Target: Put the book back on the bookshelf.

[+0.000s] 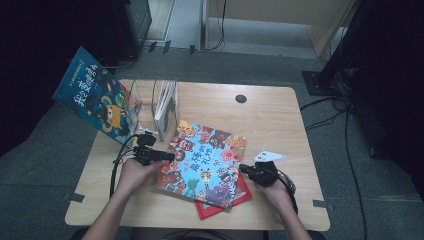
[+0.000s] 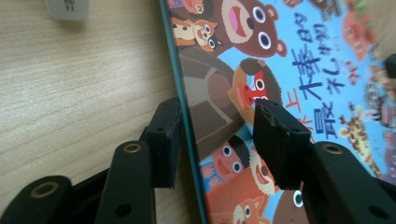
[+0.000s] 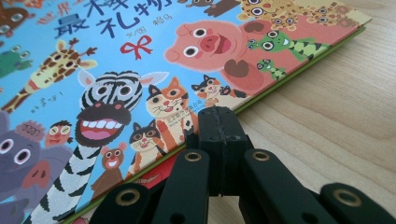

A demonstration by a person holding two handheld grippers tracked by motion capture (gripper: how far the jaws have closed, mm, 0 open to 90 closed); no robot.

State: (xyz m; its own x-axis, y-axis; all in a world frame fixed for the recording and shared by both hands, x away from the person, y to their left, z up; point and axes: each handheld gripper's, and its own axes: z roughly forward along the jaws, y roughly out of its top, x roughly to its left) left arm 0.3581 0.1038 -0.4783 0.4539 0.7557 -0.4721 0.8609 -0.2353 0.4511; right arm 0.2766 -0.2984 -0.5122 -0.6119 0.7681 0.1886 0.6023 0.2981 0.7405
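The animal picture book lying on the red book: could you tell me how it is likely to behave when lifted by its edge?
The animal picture book looks like a thin hardcover, so it should probably stay fairly stiff. Its glossy cover may slip between the left hand-held gripper's pads, which straddle its edge. Resting on the red book, it could slide or drag that along.
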